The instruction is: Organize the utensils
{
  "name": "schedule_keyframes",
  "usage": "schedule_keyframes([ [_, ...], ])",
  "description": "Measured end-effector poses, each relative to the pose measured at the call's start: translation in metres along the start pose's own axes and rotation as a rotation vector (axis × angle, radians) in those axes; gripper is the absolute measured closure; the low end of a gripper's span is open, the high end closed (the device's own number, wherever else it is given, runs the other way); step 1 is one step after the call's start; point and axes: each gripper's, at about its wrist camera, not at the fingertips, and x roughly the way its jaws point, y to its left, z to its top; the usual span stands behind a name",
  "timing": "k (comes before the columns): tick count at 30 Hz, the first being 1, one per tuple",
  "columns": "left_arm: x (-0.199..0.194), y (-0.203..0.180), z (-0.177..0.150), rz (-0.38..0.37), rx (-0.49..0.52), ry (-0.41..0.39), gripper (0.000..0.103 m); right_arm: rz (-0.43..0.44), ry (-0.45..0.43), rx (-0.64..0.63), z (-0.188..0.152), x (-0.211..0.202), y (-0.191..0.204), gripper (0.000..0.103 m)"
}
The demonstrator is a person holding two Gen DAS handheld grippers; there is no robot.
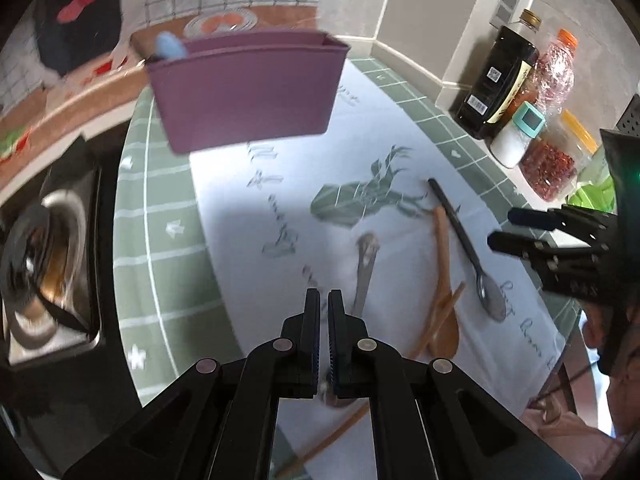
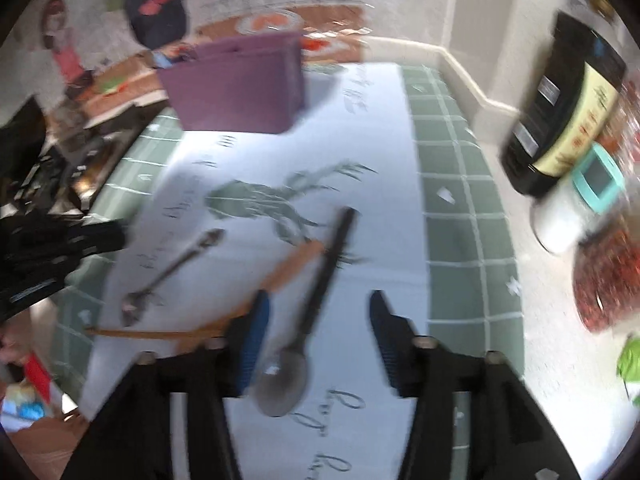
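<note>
Between the spread jaws of the right gripper (image 2: 318, 340) lies the black-handled spoon (image 2: 312, 312), bowl near, handle running far-right toward the purple holder (image 2: 236, 88); blur hides any contact. The left gripper (image 1: 324, 304) is shut, seemingly empty, further off.

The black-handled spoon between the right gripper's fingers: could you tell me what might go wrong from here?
1. The right gripper is open astride the black spoon, and the wooden spoon lies against that handle; closing might catch or drag both.
2. The left gripper is shut over the steel spoon with nothing visibly gripped, so it may come away empty.
3. The purple holder sits far back, so a loosely held spoon could slip on the way.
</note>
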Motion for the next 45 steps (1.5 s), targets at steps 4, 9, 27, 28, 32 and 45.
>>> schedule_keyframes([
  [4, 0.002, 0.012, -0.009, 0.0, -0.058, 0.023, 0.097, -0.057, 0.024, 0.016, 0.002, 0.017, -0.002, 0.037],
  [9, 0.002, 0.019, -0.014, 0.01, -0.081, 0.036, 0.092, -0.078, 0.005, 0.023, 0.01, 0.03, 0.004, 0.018],
  [27, 0.001, -0.031, -0.015, -0.113, 0.145, 0.073, 0.075, 0.059, 0.014, -0.013, 0.013, 0.032, 0.013, 0.099],
  [28, 0.005, -0.042, -0.014, -0.118, 0.192, 0.089, 0.075, 0.067, 0.008, -0.004, 0.012, 0.028, 0.01, 0.099],
  [32, 0.027, -0.077, -0.012, -0.131, 0.348, 0.141, 0.075, 0.044, -0.011, 0.01, 0.009, 0.016, 0.0, 0.098],
  [45, 0.056, -0.096, 0.015, -0.106, 0.3, 0.144, 0.093, 0.048, -0.05, 0.052, -0.009, -0.002, -0.012, 0.061],
])
